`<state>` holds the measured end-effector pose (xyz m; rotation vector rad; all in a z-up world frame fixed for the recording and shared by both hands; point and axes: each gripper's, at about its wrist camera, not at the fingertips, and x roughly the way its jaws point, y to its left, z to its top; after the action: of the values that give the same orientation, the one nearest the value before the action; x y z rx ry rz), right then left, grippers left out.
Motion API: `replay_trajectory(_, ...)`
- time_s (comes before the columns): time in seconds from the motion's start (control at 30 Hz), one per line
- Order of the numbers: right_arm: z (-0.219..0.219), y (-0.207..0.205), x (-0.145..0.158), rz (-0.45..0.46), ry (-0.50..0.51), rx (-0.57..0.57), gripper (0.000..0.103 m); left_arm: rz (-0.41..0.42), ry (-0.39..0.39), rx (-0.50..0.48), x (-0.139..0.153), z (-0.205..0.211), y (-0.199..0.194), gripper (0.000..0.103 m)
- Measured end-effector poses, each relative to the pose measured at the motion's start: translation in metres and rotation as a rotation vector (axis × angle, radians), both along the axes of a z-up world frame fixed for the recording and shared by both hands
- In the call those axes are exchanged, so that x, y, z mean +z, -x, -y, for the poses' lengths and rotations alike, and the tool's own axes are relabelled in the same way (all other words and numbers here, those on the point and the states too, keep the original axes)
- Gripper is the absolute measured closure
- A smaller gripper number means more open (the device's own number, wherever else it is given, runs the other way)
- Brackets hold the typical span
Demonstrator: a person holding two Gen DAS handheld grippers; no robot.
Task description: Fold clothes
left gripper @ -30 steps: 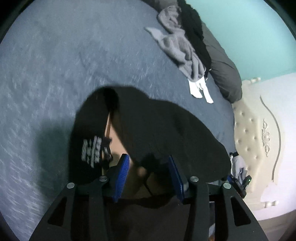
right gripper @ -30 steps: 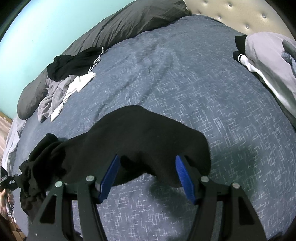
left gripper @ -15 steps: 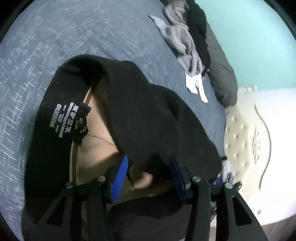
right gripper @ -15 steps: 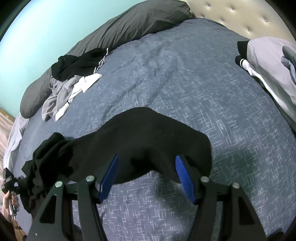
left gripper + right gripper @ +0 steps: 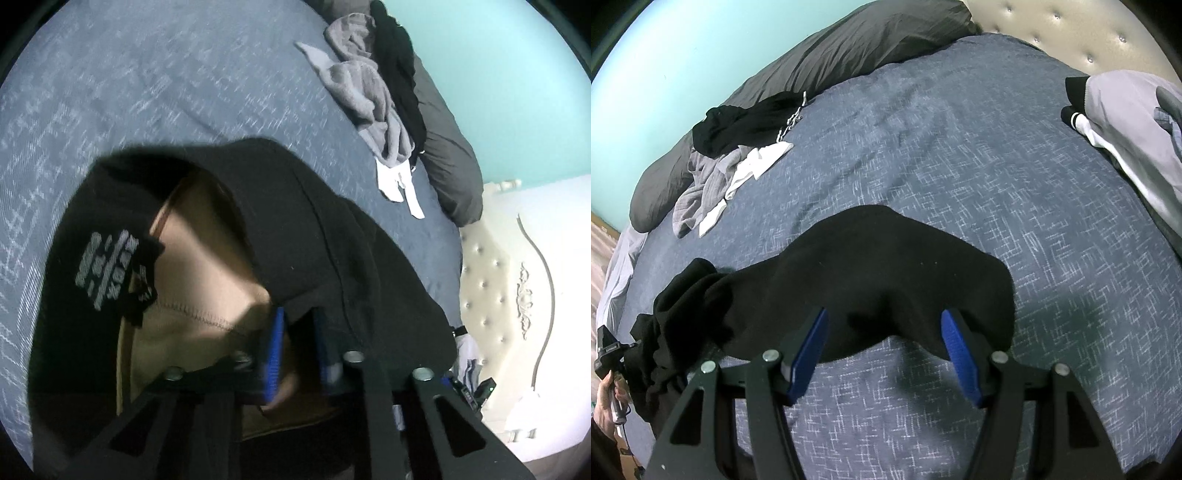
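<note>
Covering the bed, a blue-grey patterned bedspread (image 5: 960,155) carries everything. On its near part lies the black garment (image 5: 886,273); the left gripper (image 5: 297,347) is clenched on its edge, the right gripper (image 5: 882,343) spread wide above it. Beyond the garment, a clothes pile (image 5: 731,155) rests against a dark pillow (image 5: 849,44) under a turquoise wall (image 5: 683,55).

garment (image 5: 886,266) on bed (image 5: 960,147)
</note>
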<state>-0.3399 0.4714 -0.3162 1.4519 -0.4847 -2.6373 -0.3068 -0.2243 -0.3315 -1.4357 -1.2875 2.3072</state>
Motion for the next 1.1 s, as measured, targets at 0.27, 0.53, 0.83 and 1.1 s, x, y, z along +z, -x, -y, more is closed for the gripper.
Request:
replay_trajectory(0.27, 0.003, -0.001, 0.002, -0.002, 0.007, 0.002, 0.038, -0.048, -0.031, -0.029, 0.020, 0.001, -0.007, 0.099)
replay_trajectory(0.53, 0.006, -0.003, 0.007, -0.007, 0.016, 0.008, 0.038, -0.077, -0.110, -0.009, 0.017, -0.001, -0.015, 0.099)
replay_trajectory(0.83, 0.006, -0.003, 0.015, -0.018, 0.023, 0.010, 0.038, -0.118, -0.180, 0.045, 0.012, -0.002, -0.014, 0.065)
replay_trajectory(1.1, 0.008, -0.002, 0.009, -0.010, 0.023, 0.013, 0.038, -0.125, -0.185, 0.051, 0.009, -0.009, 0.000, 0.064)
